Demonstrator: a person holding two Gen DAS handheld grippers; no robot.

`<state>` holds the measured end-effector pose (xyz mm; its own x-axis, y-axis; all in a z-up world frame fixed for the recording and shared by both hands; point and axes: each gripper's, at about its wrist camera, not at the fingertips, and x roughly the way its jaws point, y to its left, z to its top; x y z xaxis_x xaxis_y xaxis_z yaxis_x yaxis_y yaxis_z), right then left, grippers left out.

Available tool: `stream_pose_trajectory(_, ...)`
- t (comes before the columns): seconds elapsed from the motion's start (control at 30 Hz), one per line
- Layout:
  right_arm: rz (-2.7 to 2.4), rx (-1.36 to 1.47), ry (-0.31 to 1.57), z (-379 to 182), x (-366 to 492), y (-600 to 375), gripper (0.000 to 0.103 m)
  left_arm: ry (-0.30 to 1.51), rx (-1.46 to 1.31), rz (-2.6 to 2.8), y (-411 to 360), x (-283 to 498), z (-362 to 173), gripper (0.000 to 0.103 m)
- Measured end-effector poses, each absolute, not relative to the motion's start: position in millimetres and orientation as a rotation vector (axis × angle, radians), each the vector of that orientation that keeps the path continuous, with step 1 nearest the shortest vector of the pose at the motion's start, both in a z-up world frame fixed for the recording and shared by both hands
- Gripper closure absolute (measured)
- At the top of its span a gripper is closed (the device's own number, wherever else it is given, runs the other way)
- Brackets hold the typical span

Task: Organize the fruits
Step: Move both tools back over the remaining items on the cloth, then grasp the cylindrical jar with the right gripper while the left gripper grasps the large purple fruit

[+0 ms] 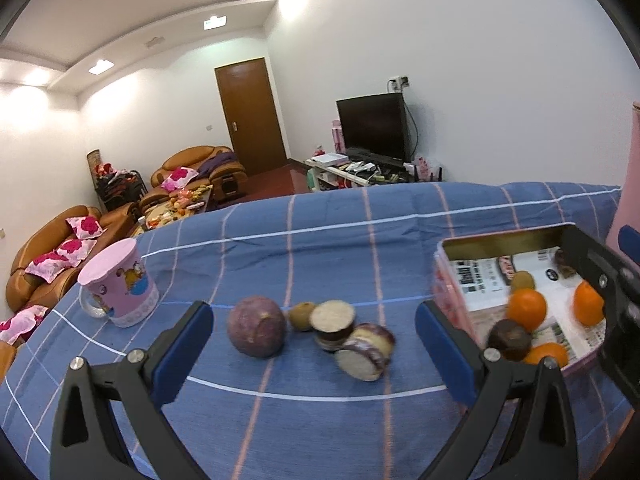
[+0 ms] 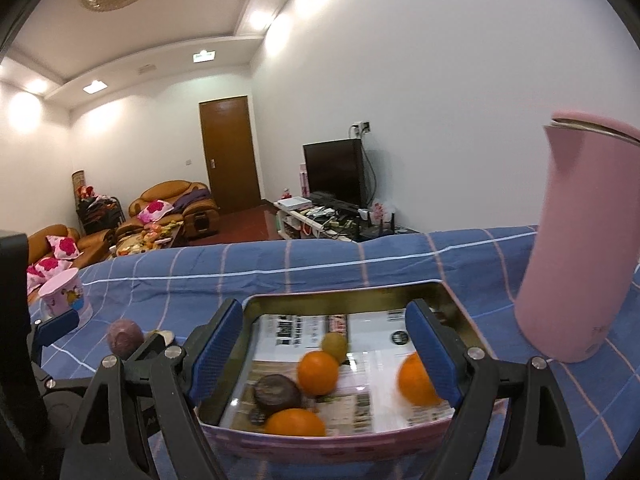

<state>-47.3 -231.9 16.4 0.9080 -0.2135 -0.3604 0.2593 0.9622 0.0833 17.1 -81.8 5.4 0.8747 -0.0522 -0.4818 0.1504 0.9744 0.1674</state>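
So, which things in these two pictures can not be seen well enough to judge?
- Left wrist view: the right gripper hides part of the tin.
- Left wrist view: cut purple pieces are motion-blurred.
- Right wrist view: a blue finger covers part of one orange.
- Right wrist view: the pink flask is cut by the edge.

My left claw point(image 1: 314, 350) hangs with its two blue-padded fingers point(image 1: 182, 354) spread wide, nothing between them, both tips tilted slightly downward ahead of me. My right claw point(image 2: 326, 356) is also spread wide and grips nothing, its blue pads point(image 2: 432, 356) angled forward and down. From my left camera the right claw's black frame shows at the far right edge; from my right camera the left claw's frame sits at the far left.
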Motion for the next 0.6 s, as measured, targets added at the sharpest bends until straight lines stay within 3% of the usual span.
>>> stream_pose_trajectory(0.5,-0.085,0.058,0.476,7.2,-7.2,-167.2,0.019,0.626,0.119,0.107,16.1,74.0,-8.4,0.0)
stream_pose_trajectory(0.6,-0.013,0.008,0.531,1.4,5.8,-147.7,0.024,0.645,0.103,0.16,33.2,82.4,-10.5,0.0)
